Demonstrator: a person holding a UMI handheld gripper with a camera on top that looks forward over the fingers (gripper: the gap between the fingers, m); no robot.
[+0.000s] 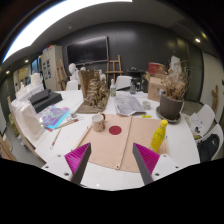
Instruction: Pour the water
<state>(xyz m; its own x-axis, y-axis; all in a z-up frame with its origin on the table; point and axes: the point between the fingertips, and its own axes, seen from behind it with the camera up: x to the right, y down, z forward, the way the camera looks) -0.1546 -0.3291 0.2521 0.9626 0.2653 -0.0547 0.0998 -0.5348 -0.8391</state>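
Note:
A yellow bottle (159, 134) stands upright on the white table (185, 150), by the right edge of a tan mat (113, 143), just ahead of my right finger. A small metallic cup (98, 122) stands at the mat's far left corner. A round dark red coaster (115, 129) lies on the mat near the cup. My gripper (112, 160) hovers over the near part of the mat. Its fingers (79, 158) with magenta pads are spread wide apart, with nothing between them.
A potted dry plant (172, 100) stands at the far right. Papers (128, 104), a wooden model (93, 92) and colourful booklets (56, 118) lie further back. A white box with a dark device (40, 100) sits at the left. A black chair (209, 146) is at the right edge.

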